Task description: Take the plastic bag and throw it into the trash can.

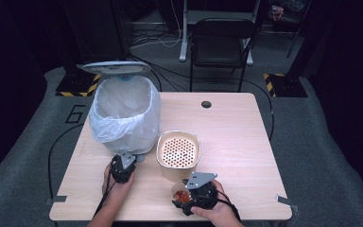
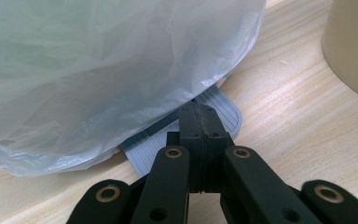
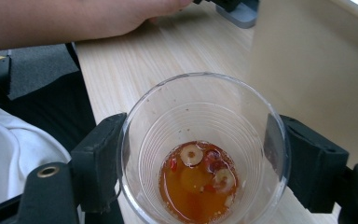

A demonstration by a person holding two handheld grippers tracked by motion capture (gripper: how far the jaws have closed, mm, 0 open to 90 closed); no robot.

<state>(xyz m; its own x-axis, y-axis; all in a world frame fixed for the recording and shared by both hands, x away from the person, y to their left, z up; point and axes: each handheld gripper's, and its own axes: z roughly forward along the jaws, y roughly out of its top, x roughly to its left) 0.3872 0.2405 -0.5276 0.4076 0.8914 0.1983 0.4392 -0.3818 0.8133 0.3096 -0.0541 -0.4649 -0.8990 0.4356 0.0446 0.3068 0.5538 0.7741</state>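
A clear plastic cup (image 3: 200, 116) holds a little orange liquid with fruit slices in it. My right gripper (image 3: 200, 154) is shut on it, one black pad on each side of the rim, near the table's front edge (image 1: 182, 194). Just behind the cup stands a beige container (image 1: 178, 151) with a perforated insert. My left gripper (image 2: 199, 112) is shut with nothing between its jaws, and its tip rests on the striped grey pedal (image 2: 223, 112) at the foot of a bin (image 1: 125, 113). The bin is lined with a white bag (image 2: 98, 60), and its lid (image 1: 116, 67) stands raised.
The wooden table (image 1: 236, 142) has a cable hole (image 1: 206, 104) at the back. A black chair (image 1: 222, 38) stands behind it. The person's left hand (image 3: 98, 18) lies across the top of the right gripper view.
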